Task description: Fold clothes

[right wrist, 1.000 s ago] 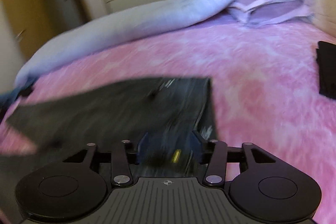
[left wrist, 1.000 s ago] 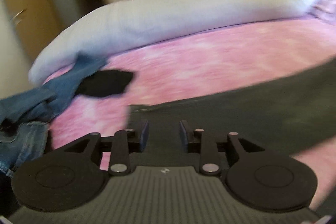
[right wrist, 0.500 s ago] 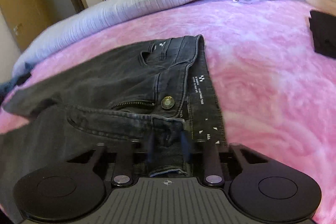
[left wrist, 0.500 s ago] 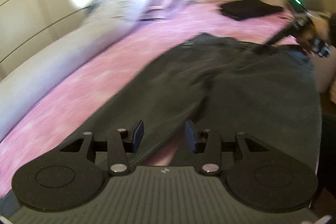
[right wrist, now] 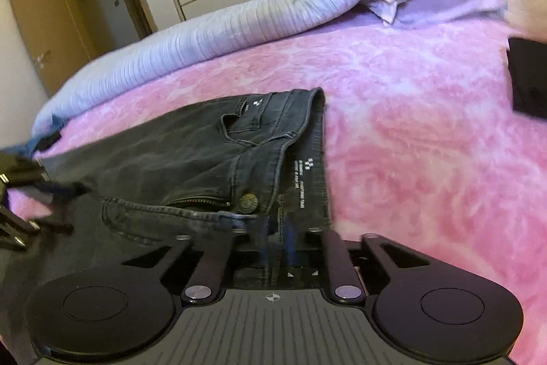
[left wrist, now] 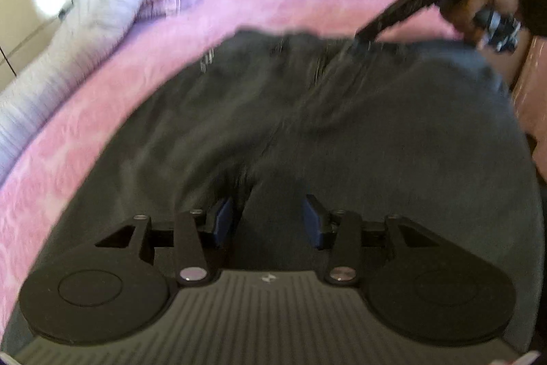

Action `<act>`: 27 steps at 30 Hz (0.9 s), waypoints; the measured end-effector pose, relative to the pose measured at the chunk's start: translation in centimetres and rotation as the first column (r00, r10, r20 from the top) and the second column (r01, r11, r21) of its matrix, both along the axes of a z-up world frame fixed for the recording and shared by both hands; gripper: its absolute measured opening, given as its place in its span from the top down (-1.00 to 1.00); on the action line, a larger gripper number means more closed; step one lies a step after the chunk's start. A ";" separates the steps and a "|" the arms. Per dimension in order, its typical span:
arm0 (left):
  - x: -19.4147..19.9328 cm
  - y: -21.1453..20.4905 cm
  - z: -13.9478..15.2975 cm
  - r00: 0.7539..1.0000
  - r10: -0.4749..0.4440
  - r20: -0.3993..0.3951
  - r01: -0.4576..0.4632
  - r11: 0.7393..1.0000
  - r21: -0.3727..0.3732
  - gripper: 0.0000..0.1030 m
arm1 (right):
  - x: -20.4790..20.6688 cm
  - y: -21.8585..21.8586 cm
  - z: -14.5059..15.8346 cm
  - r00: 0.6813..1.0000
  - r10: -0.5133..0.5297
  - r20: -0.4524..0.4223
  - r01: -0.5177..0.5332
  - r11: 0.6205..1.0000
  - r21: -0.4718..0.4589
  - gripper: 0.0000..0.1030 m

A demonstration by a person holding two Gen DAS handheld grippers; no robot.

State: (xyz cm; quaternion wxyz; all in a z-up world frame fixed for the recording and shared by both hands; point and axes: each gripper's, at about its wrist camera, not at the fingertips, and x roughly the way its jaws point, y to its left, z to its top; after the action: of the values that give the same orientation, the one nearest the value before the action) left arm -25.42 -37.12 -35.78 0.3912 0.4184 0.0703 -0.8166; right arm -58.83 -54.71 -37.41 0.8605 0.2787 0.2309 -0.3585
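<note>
Dark jeans [right wrist: 191,153] spread flat on pink bedspread [right wrist: 410,125]. Right claw [right wrist: 275,236] at waistband beside button, pads blurred, jaws opening with denim between them. Left claw [left wrist: 270,218] jaws apart over the legs, gripping nothing.

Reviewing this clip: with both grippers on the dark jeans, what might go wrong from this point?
1. The right gripper is opening at the waistband of the jeans; the hem may slip free and the waist stay crooked.
2. The left gripper sits open over the crotch seam; closing there might bunch both legs.
3. The fly gapes beside the button, so a fold could set unevenly.
</note>
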 end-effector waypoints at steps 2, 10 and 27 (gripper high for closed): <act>0.3 0.3 -0.8 1.000 0.003 -0.010 -0.003 1.000 0.011 0.23 | -0.5 -0.1 -0.4 0.999 0.014 0.029 -0.015 1.000 0.019 0.56; 0.9 1.6 1.0 0.997 0.031 -0.068 -0.031 0.999 -0.006 0.27 | -1.4 0.8 0.6 0.988 0.082 0.130 -0.079 0.997 -0.023 0.04; -0.1 3.2 1.8 0.996 0.039 -0.077 -0.045 0.995 -0.084 0.25 | 4.2 -0.3 3.3 0.986 0.136 -0.098 -0.148 0.982 -0.121 0.76</act>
State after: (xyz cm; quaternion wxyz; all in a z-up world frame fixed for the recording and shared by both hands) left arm -25.52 -33.88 -34.02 0.4230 0.3687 0.0587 -0.8256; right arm -54.63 -54.99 -34.09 0.8888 0.1896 0.2650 -0.3222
